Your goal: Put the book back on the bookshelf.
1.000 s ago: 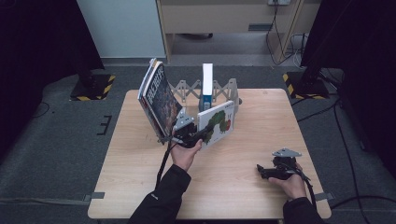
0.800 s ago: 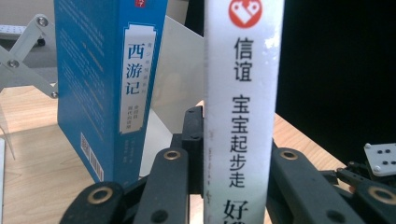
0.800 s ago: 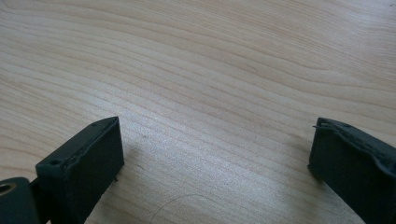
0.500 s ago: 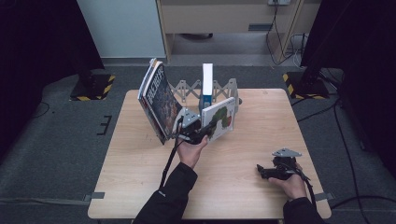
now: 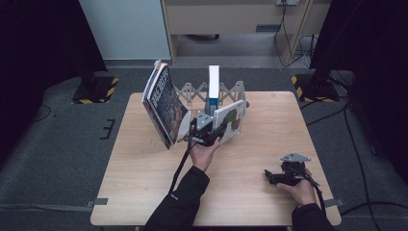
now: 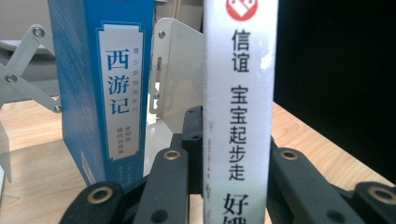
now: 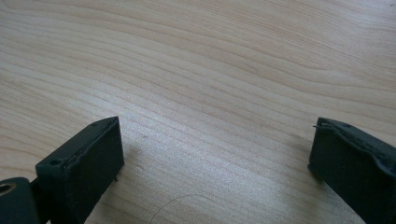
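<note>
From the high view, we see a pale wooden counter [image 5: 144, 192] with a grey folding book rack [image 5: 192, 91] at its far edge; a blue-and-white book [image 5: 213, 82] stands upright in it, and a stack of magazines [image 5: 163, 103] leans at its left end. Our left hand-held gripper [image 5: 211, 132] holds a thin white picture book [image 5: 230, 120] upright just in front of the rack, tilted a little. Our right hand-held gripper [image 5: 269, 175] rests low near the counter's right front, well apart from the books. In the left gripper view, the white book's spine [image 6: 238, 93] rises between the black jaws, which are closed on its lower end; the blue book [image 6: 105, 84] stands just beside it, with a rack divider [image 6: 175, 70] between. We judge this book light, stiff and smooth-covered, so it may pivot or slip; a hold low on the spine suits it, squeezing both covers. In the right gripper view, the jaws stand wide apart over bare wood, holding nothing.
</note>
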A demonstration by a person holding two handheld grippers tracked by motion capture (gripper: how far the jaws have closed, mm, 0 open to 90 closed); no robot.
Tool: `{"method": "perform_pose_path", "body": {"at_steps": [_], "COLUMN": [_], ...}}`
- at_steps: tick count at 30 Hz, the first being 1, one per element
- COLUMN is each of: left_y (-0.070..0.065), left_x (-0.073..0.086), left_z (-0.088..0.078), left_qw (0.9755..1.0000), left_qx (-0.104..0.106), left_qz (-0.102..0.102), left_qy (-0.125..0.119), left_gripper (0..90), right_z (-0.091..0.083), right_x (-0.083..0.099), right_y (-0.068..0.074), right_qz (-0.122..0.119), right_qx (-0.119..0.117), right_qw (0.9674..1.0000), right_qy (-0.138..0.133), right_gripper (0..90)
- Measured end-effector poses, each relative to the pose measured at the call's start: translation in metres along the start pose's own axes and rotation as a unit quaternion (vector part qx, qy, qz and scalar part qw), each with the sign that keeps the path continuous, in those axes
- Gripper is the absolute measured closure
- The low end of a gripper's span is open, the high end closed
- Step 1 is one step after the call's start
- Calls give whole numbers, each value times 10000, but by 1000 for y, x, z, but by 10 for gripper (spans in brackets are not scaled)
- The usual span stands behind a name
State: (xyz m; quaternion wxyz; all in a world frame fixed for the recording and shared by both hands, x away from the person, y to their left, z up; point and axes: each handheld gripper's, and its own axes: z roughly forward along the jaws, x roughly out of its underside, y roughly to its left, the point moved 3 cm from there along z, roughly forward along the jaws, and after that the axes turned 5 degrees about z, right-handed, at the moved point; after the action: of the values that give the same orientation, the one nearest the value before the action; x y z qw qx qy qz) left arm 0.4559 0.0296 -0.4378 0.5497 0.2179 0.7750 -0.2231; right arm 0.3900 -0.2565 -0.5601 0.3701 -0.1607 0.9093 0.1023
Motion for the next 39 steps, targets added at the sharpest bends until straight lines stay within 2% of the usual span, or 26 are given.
{"method": "perform_pose_path", "body": {"at_steps": [8,11,18,25,36,39], "left_y": [1,0,1,3,5,6], "left_x": [2,5,7,12,20,21], "left_z": [11,14,21,29,40,41], "left_qw": [9999,9999,9996,9995,9989,9989], "left_qx": [-158,-146,-271,-316,-431,-443], "left_qz": [-20,-51,56,-3,87,102], "left_qy": [-17,-6,1,49,146,106], "left_gripper": [744,744,744,744,743,743], "right_z": [0,0,0,0,0,0], "right_x": [0,0,0,0,0,0], "right_y": [0,0,0,0,0,0], "right_qz": [2,2,0,1,2,2], "right_qx": [-1,0,0,0,-1,0], "right_qw": [10000,10000,10000,10000,10000,10000], "right_qy": [1,1,0,0,-1,-2], "right_gripper": [29,30,29,29,30,29]}}
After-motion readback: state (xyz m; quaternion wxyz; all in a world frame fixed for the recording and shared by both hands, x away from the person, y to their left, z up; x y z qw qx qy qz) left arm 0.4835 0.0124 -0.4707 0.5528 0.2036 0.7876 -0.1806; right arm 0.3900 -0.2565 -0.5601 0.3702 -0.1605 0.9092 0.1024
